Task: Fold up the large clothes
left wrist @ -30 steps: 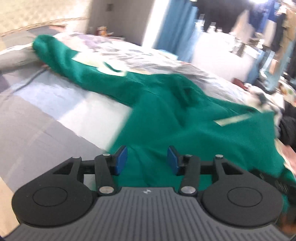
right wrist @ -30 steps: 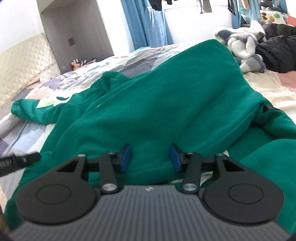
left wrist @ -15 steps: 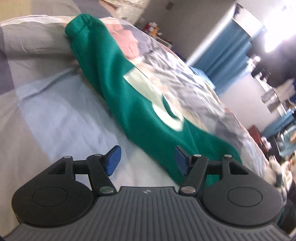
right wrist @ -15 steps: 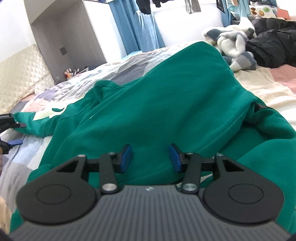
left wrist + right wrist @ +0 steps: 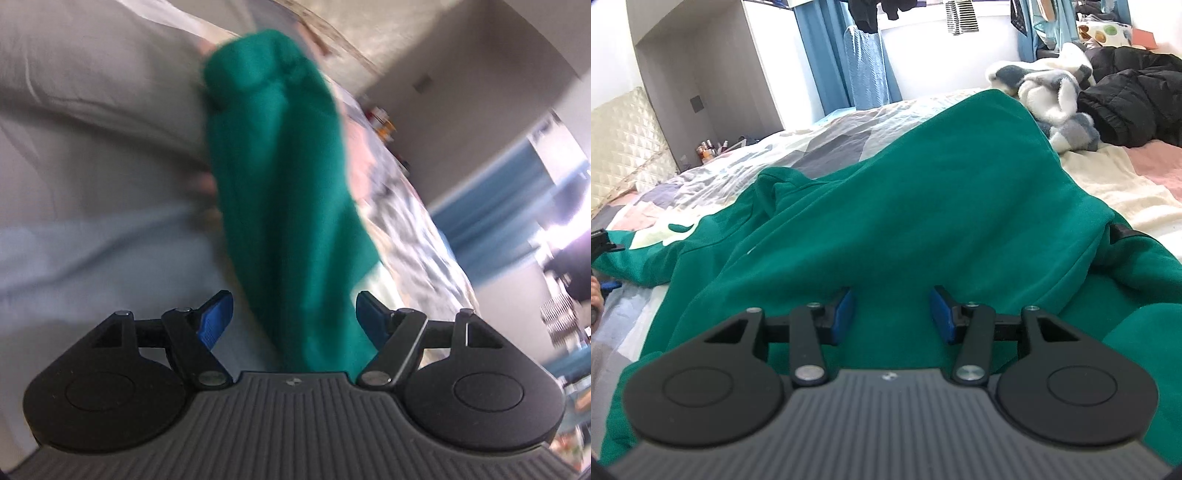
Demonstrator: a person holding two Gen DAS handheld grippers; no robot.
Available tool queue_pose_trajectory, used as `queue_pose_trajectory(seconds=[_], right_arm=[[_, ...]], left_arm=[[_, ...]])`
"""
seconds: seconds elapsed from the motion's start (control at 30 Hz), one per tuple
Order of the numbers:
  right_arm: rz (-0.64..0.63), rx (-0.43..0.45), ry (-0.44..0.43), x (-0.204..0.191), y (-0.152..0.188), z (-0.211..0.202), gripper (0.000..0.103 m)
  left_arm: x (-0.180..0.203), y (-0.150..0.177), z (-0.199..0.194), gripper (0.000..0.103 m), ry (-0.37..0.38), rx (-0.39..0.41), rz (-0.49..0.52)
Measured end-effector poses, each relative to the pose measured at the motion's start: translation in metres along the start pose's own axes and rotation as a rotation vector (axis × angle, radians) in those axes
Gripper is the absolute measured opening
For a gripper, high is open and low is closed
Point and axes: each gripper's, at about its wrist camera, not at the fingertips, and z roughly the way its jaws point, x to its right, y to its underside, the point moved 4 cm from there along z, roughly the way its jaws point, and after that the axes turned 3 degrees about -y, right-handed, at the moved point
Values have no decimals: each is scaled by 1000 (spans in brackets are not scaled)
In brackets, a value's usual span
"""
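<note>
Hoodie: the green hoodie [image 5: 923, 206] lies spread on the bed [image 5: 1115, 184].
Sleeve: the sleeve [image 5: 280, 177] runs straight away from the left hand-held gripper [image 5: 293, 317], between its wide-open jaws.
Right hand-held gripper [image 5: 892, 314]: open, holds nothing, over the body.
Nearer: left.

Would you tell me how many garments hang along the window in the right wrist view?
3: a black garment, another black garment, and a striped one; more may be cropped.
</note>
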Motion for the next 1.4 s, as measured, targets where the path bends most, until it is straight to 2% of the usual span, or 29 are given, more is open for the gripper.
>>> queue_pose_trajectory(seconds=[0.1, 0.27, 0.37, 0.4, 0.43, 0.5, 0.63, 0.7, 0.8, 0.87, 1.0, 1.13, 1.23, 1.4], right_arm=[[-9, 8, 9, -2, -1, 2, 50], [-82, 45, 36, -6, 3, 8, 49], [-96, 55, 50, -9, 0, 12, 49], [-96, 57, 53, -9, -2, 13, 49], [-95, 58, 55, -10, -3, 14, 49], [-90, 58, 55, -10, -6, 15, 49], [-116, 64, 52, -9, -5, 16, 49], [-128, 60, 50, -9, -5, 18, 49], [-100, 45, 33, -5, -8, 16, 47], [-73, 38, 28, -3, -11, 14, 40], [-31, 39, 24, 4, -19, 8, 37], [-3, 63, 13, 12, -23, -3, 37], [24, 81, -1, 20, -26, -13, 37], [60, 124, -43, 29, -32, -38, 37]], left_arm=[[-11, -10, 17, 78, -54, 52, -2], [-13, -20, 37, 78, -72, 127, 3], [-5, -32, 44, 77, -68, 137, -14], [-2, -38, 44, 73, -71, 143, -16], [3, -43, 45, 66, -77, 148, -6], [15, -47, 48, 56, -110, 132, 52], [39, -44, 43, 20, -187, 127, 200], [53, -45, 35, 15, -210, 145, 255], [79, -45, 10, 11, -230, 178, 352], [104, -48, -12, 10, -243, 232, 447], [155, -49, -62, 9, -228, 298, 590], [207, -37, -121, 9, -143, 365, 718], [240, -19, -165, 9, -95, 392, 765], [287, 29, -235, 9, 21, 413, 831]])
